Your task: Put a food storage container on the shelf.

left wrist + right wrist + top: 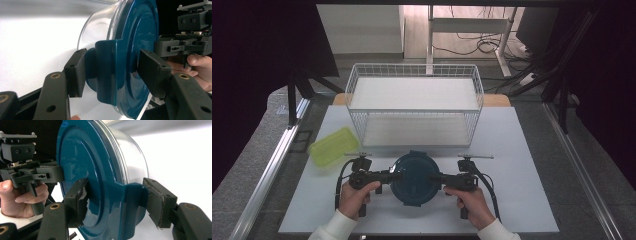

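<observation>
A round container with a dark teal lid over a clear bowl sits near the front middle of the white table top. My left gripper is shut on the lid's left clip tab, one pad under the tab and the other on the lid's top. My right gripper is shut on the opposite tab in the same way, with its pad against the tab. Whether the bowl rests on the table or hangs just above it I cannot tell.
A white two-tier wire basket stands just behind the container. A yellow-green plastic box lies at the left of the table. Metal rails run along both table sides; desk legs and cables are beyond.
</observation>
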Motion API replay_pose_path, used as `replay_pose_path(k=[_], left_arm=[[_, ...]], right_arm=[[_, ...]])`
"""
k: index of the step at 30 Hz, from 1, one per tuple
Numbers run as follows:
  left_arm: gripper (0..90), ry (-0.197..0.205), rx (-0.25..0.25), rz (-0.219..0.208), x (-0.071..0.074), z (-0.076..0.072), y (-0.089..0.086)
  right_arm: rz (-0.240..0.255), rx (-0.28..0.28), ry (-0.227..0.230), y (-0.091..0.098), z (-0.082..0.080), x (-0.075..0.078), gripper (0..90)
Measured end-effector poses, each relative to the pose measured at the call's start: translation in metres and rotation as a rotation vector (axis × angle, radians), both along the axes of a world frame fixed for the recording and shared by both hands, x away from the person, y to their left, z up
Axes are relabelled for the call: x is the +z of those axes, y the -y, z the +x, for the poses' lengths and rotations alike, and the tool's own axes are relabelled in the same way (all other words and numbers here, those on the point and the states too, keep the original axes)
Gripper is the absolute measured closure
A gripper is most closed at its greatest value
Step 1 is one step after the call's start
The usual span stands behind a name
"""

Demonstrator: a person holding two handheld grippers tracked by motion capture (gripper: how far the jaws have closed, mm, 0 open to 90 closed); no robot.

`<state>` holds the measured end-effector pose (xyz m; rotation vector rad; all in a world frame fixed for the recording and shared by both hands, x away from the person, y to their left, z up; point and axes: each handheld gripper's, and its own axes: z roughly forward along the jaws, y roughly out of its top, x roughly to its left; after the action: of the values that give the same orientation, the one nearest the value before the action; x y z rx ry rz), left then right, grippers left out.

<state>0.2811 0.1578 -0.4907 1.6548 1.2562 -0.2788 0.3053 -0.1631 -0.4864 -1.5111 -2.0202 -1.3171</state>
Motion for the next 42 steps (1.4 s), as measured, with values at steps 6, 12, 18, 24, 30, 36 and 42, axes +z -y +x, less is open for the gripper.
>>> replay_pose_path(k=[6, 12, 18, 24, 30, 36, 42], left_arm=[[42.3, 0.017, -0.003, -0.001, 0.011, 0.006, 0.001], [42.5, 0.036, -0.002, -0.002, 0.024, 0.013, 0.000], [42.5, 0.041, 0.001, -0.006, 0.034, 0.021, -0.001], [42.6, 0.033, 0.013, -0.010, 0.041, 0.032, -0.004], [43.1, 0.053, 0.024, -0.021, 0.055, 0.038, -0.007], [43.4, 0.073, 0.028, -0.027, 0.075, 0.045, -0.011], [43.8, 0.093, 0.034, -0.039, 0.095, 0.053, -0.014]], right_arm=[[0.003, 0.000, 0.021, 0.002, 0.004, 0.009, 38.4], [0.004, 0.000, 0.045, 0.002, 0.011, 0.023, 38.5], [0.002, 0.001, 0.052, 0.001, 0.019, 0.034, 38.5], [0.006, 0.002, 0.035, -0.002, 0.033, 0.042, 38.5], [0.014, 0.004, 0.040, -0.004, 0.041, 0.054, 38.5], [0.016, 0.003, 0.056, -0.008, 0.049, 0.074, 38.5], [0.014, 0.008, 0.070, -0.010, 0.059, 0.097, 38.5]])
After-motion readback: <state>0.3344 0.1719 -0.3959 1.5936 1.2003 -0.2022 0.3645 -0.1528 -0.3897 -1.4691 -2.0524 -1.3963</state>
